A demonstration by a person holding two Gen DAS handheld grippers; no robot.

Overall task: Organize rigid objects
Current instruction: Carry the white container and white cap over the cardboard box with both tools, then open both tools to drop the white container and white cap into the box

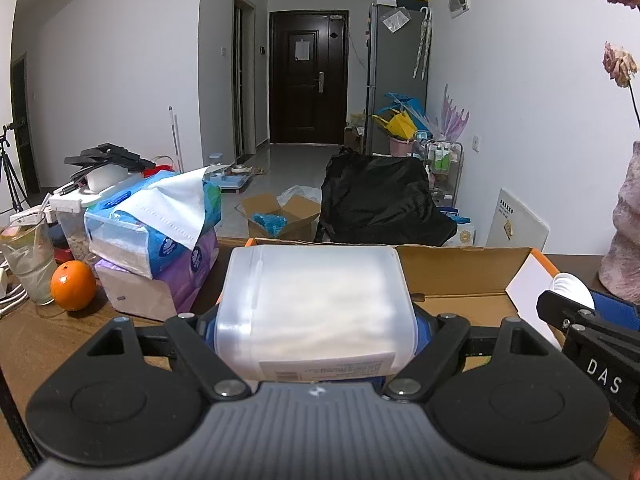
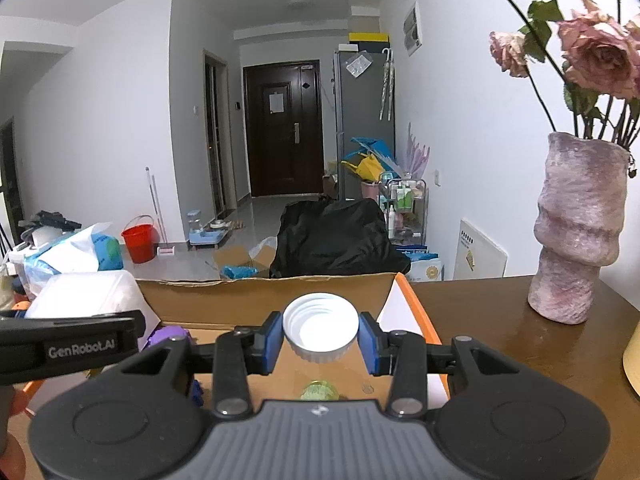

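Note:
My left gripper [image 1: 316,332] is shut on a translucent white plastic jug [image 1: 316,300] with a label at its near end, held over the open cardboard box [image 1: 460,276]. The jug also shows at the left of the right wrist view [image 2: 88,292]. My right gripper [image 2: 320,338] is shut on a white ribbed screw cap [image 2: 320,326], open side up, held above the cardboard box [image 2: 260,296]. The cap and right gripper also show at the right of the left wrist view [image 1: 572,288]. A green object [image 2: 319,392] and purple items [image 2: 168,336] lie in the box.
Left of the box stand stacked tissue packs [image 1: 160,224], an orange [image 1: 73,285] and a glass cup [image 1: 28,256] on the brown table [image 1: 40,332]. A pink vase with dried roses [image 2: 576,232] stands at the right. A black bag [image 2: 336,240] lies beyond the table.

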